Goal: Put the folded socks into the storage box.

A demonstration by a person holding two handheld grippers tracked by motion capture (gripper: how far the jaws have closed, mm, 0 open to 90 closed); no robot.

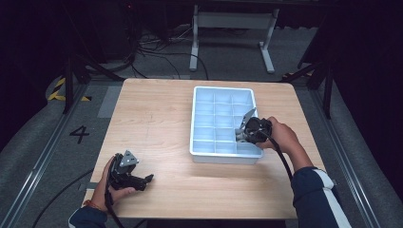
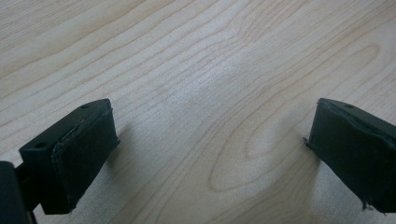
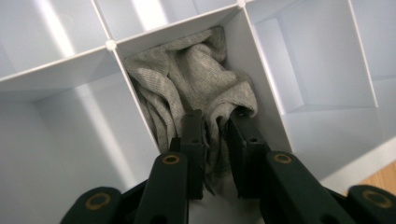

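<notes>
Cloth (image 3: 196, 88) fills one compartment wall-to-wall, right claw (image 3: 217, 140) pinching it.

One table (image 1: 157, 123) carries the things. On it stands one tray (image 1: 223, 159), right of the table's middle, split into three columns of cells; the row count is too faint to fix from above. One grey cloth (image 3: 196, 88) lies in the tray, bunched in a single cell along its right column. Two grippers are at work: the left gripper (image 1: 142, 180) near the table's front left corner, the right gripper (image 1: 242, 130) over the tray's right side. Two hands hold them, one apiece.
</notes>
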